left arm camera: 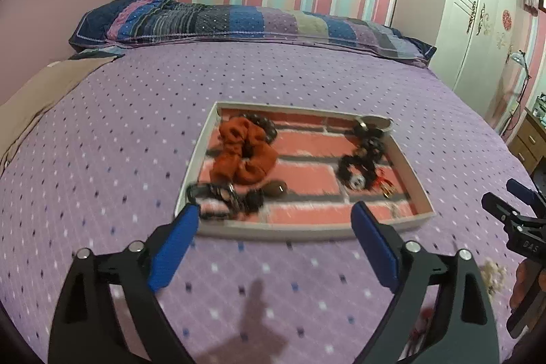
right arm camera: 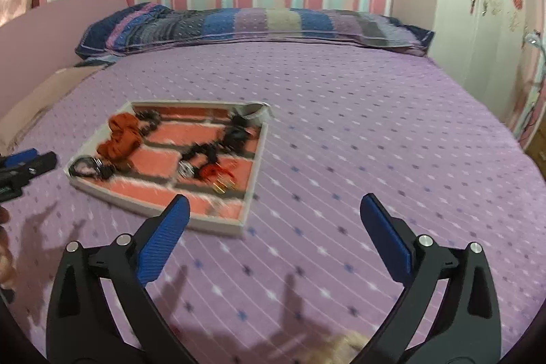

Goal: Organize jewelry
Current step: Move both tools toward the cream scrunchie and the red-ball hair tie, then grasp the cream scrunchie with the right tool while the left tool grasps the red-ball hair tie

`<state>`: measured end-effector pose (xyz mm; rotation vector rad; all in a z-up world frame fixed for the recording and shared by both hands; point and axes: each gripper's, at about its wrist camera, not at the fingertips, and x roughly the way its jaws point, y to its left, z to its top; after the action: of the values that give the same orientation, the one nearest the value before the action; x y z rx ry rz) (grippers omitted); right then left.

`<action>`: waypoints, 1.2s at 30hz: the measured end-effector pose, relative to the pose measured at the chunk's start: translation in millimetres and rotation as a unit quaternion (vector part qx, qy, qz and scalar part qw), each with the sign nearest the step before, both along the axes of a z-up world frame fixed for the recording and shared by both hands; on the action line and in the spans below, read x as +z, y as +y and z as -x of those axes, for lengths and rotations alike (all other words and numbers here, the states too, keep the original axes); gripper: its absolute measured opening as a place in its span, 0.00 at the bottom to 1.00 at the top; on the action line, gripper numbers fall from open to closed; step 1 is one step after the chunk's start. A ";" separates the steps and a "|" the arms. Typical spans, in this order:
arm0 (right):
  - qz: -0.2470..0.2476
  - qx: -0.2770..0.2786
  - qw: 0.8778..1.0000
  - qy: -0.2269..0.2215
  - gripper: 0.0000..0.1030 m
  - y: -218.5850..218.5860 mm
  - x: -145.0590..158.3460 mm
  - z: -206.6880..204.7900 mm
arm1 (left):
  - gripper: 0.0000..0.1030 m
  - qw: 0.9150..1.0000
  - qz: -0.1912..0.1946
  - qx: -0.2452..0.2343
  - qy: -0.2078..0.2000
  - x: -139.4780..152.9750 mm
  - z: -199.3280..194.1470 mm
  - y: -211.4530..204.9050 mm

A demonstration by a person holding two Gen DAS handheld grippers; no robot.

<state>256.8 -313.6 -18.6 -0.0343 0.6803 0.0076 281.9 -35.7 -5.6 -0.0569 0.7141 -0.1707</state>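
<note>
Striped wallpaper rose behind a bed (left arm camera: pixel 136 111) spread in dotted purple, where a shallow tray (left arm camera: pixel 307 229) near its middle held an orange scrunchie (left arm camera: pixel 244 152), dark beaded strands (left arm camera: pixel 361 156) and small gold pieces (right arm camera: pixel 223 185). Left hand-held gripper (left arm camera: pixel 274 210) and right hand-held gripper (right arm camera: pixel 274 203) both gaped wide, empty. Everything looked light; the scrunchie soft, best pinched by a fold, the beads limp, slippery, likelier caught mid-strand.
</note>
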 end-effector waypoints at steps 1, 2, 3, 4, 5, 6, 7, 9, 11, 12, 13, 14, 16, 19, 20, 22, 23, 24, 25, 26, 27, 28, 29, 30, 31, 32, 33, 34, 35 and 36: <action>0.005 -0.005 1.000 0.001 0.96 -5.4 -1.5 10.1 | 0.89 1.000 0.000 0.000 0.000 -0.9 6.3 -1.7; 0.008 -0.007 1.000 0.002 0.96 -8.6 -3.0 17.0 | 0.89 1.000 0.002 0.001 0.001 -2.1 13.1 -2.9; 0.012 -0.009 1.000 0.004 0.96 -12.3 -5.7 25.5 | 0.89 1.000 0.004 0.001 0.003 -3.9 19.6 -4.8; 0.017 -0.013 1.000 0.005 0.96 -15.7 -8.5 32.9 | 0.89 1.000 0.010 -0.003 0.006 -6.6 27.9 -7.5; 0.022 -0.016 1.000 0.006 0.96 -17.2 -11.7 38.6 | 0.89 1.000 0.013 -0.006 0.009 -9.2 34.3 -10.4; 0.026 -0.020 0.999 0.008 0.96 -20.0 -14.5 43.8 | 0.89 1.000 0.013 -0.010 0.013 -12.9 42.5 -15.1; 0.029 -0.025 0.999 0.011 0.96 -24.6 -19.2 51.3 | 0.89 1.000 0.012 -0.013 0.016 -16.0 49.3 -19.0; 0.028 -0.032 0.999 0.013 0.96 -29.5 -25.7 61.6 | 0.89 1.000 0.013 -0.015 0.020 -21.5 60.6 -25.7; 0.030 -0.037 0.999 0.015 0.96 -34.8 -32.3 69.2 | 0.89 0.999 0.023 -0.025 0.027 -29.2 74.3 -34.4; 0.034 -0.041 0.998 0.015 0.96 -36.9 -35.6 72.6 | 0.89 0.999 0.024 -0.033 0.035 -35.0 80.8 -41.6; 0.038 -0.046 0.998 0.018 0.95 -40.5 -39.8 76.1 | 0.89 0.998 0.025 -0.039 0.040 -39.0 85.0 -46.2; 0.039 -0.048 0.998 0.021 0.95 -42.1 -42.6 76.2 | 0.89 0.998 0.025 -0.047 0.046 -44.7 89.8 -52.9; 0.035 -0.056 0.997 0.030 0.95 -49.1 -50.1 79.6 | 0.89 0.996 0.017 -0.059 0.059 -55.9 96.8 -66.5; 0.026 -0.061 0.997 0.037 0.92 -57.6 -58.3 85.7 | 0.89 0.995 0.021 -0.069 0.070 -67.8 103.3 -81.5; 0.023 -0.062 0.997 0.041 0.91 -60.3 -62.3 87.5 | 0.89 0.995 0.023 -0.071 0.074 -70.4 104.5 -84.4; 0.024 -0.064 0.996 0.047 0.89 -62.9 -68.2 90.0 | 0.89 0.994 0.023 -0.074 0.082 -76.9 106.5 -91.0; 0.025 -0.065 0.996 0.051 0.87 -63.8 -71.9 91.6 | 0.89 0.993 0.019 -0.077 0.085 -79.7 107.7 -94.8; 0.023 -0.065 0.996 0.054 0.87 -64.9 -75.2 92.0 | 0.89 0.993 0.015 -0.077 0.085 -81.7 109.5 -98.1; 0.020 -0.065 0.996 0.057 0.87 -66.3 -78.2 92.8 | 0.89 0.993 0.012 -0.078 0.084 -83.1 110.3 -99.9; 0.010 -0.064 0.996 0.058 0.87 -68.5 -81.4 93.6 | 0.89 0.993 0.010 -0.079 0.084 -84.8 112.0 -100.9; 0.004 -0.065 0.996 0.058 0.87 -70.0 -82.8 94.3 | 0.89 0.993 0.008 -0.080 0.084 -86.9 113.7 -102.3; -0.001 -0.065 0.996 0.057 0.87 -71.4 -83.6 94.4 | 0.89 0.993 0.006 -0.082 0.084 -88.9 114.2 -103.9; -0.006 -0.065 0.996 0.059 0.86 -72.0 -84.8 94.1 | 0.89 0.993 0.002 -0.083 0.084 -90.9 114.4 -105.9; -0.012 -0.063 0.996 0.062 0.85 -72.6 -86.7 93.1 | 0.89 0.993 -0.006 -0.082 0.082 -93.3 114.0 -108.3; -0.020 -0.059 0.996 0.066 0.83 -73.0 -89.0 92.1 | 0.89 0.993 -0.011 -0.082 0.081 -94.6 113.5 -109.3; -0.026 -0.058 0.996 0.068 0.82 -73.2 -90.2 92.1 | 0.89 0.993 -0.017 -0.082 0.079 -96.5 113.6 -111.0; -0.033 -0.058 0.995 0.067 0.82 -73.9 -90.8 92.8 | 0.89 0.993 -0.022 -0.082 0.077 -97.9 113.9 -112.3; -0.037 -0.059 0.995 0.066 0.81 -74.8 -90.3 93.9 | 0.89 0.993 -0.025 -0.083 0.075 -98.7 114.0 -113.2; -0.041 -0.059 0.995 0.063 0.79 -75.3 -89.3 95.1 | 0.89 0.993 -0.028 -0.084 0.074 -99.1 113.9 -113.9; -0.044 -0.058 0.996 0.061 0.79 -75.4 -88.1 96.2 | 0.89 0.993 -0.031 -0.085 0.072 -100.1 113.6 -114.6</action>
<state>160.6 -389.0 -106.7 0.0908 0.8018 -0.0729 168.2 -150.3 -105.7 0.0510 0.8689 -0.3091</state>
